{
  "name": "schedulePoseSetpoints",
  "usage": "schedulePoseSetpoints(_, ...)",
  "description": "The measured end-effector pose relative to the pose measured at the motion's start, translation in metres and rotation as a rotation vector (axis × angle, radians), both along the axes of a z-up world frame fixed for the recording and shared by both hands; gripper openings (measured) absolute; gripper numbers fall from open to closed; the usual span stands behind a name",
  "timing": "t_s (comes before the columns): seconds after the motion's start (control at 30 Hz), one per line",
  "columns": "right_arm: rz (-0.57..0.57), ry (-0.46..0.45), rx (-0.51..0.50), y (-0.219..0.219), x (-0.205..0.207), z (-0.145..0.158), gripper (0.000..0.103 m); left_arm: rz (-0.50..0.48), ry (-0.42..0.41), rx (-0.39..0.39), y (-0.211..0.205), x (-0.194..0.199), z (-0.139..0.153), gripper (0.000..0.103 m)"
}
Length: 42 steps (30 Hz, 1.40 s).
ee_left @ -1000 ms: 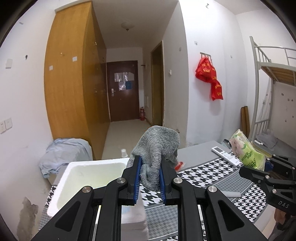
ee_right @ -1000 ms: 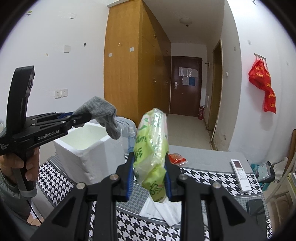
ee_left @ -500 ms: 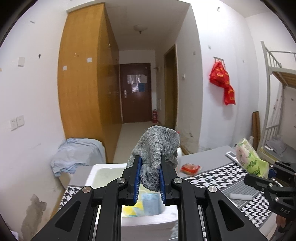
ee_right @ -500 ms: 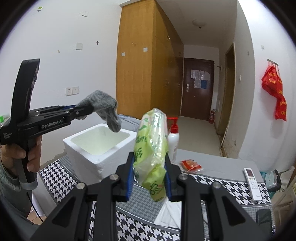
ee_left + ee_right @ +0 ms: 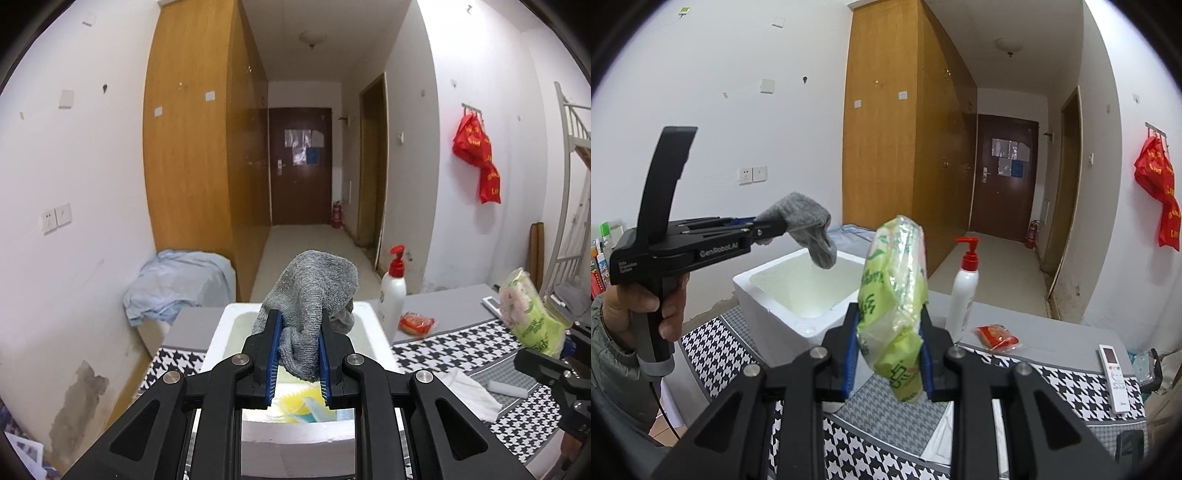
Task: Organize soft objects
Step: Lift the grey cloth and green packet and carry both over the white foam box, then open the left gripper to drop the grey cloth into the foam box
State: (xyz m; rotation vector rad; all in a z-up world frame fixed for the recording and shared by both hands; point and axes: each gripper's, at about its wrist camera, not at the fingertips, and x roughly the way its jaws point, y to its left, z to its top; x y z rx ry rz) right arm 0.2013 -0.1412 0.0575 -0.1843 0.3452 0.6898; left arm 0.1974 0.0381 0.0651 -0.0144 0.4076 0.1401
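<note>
My left gripper is shut on a grey knitted sock and holds it above the open white foam box. In the right wrist view the sock hangs from the left gripper over the box. My right gripper is shut on a green plastic pack of tissues, held above the table to the right of the box. The pack also shows at the right of the left wrist view. Yellow and blue items lie inside the box.
A white pump bottle with a red top stands right of the box. A red snack packet, a white remote and white tissues lie on the houndstooth table cover. A light blue cloth lies beyond the table.
My left gripper has carried the sock left until it hangs over the foam box. My right gripper, still holding the green pack, has also shifted towards the box.
</note>
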Motion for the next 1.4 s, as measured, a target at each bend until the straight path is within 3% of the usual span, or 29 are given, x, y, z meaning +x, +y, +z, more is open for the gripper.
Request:
schedulePoseSetpoints(0.2, 0.001, 0.009, -0.012, 0.002, 0.004, 0.000, 0.032, 0.007, 0.042, 0.000, 0.005, 0.012, -0.009, 0.022)
schedulePoseSetpoints(0.3, -0.002, 0.012, -0.017, 0.004, 0.006, 0.001, 0.032, 0.012, 0.062, 0.001, 0.009, 0.018, -0.014, 0.052)
schedulePoseSetpoints(0.33, -0.003, 0.013, -0.020, 0.006, 0.006, 0.001, 0.032, 0.019, 0.059, -0.005, 0.011, 0.018, -0.014, 0.070)
schedulePoseSetpoints(0.37, -0.004, 0.015, -0.021, 0.007, 0.006, 0.001, 0.032, 0.035, 0.045, -0.012, 0.013, 0.016, -0.015, 0.082)
schedulePoseSetpoints(0.57, -0.004, 0.023, -0.029, 0.015, 0.009, 0.001, 0.032, 0.056, -0.013, 0.010, 0.018, 0.003, -0.011, 0.102)
schedulePoseSetpoints(1.4, -0.016, 0.012, 0.003, 0.035, 0.010, 0.006, 0.032, 0.071, -0.073, 0.035, 0.037, -0.034, -0.010, 0.102)
